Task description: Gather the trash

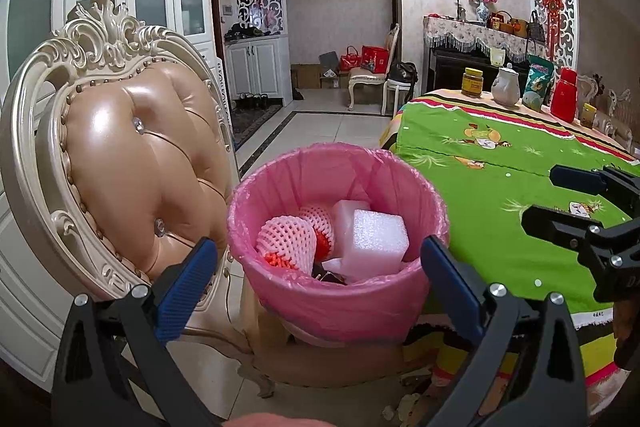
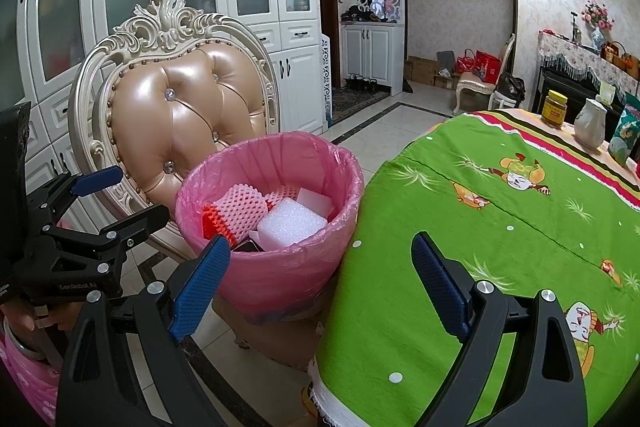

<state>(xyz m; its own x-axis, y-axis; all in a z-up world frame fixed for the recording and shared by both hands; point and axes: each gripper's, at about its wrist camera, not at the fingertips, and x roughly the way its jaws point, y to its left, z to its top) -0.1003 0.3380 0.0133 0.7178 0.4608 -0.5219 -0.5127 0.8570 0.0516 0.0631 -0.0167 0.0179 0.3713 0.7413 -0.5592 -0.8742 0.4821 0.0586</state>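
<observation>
Left gripper point(image 1: 318, 277) and right gripper point(image 2: 320, 283) both spread wide, empty. Bin point(image 1: 340, 303) at 12 o'clock on chair seat — foam blocks point(image 1: 376, 241), fruit nets point(image 1: 286, 241) inside. Tablecloth point(image 2: 460, 247) near side shows no trash — collection likely finishing; next, scan for leftovers.

Pink-lined trash bin point(image 1: 340, 291) upright on chair seat, left of table; holds white foam blocks point(image 1: 376, 241) and pink foam fruit nets point(image 1: 286, 237).
</observation>
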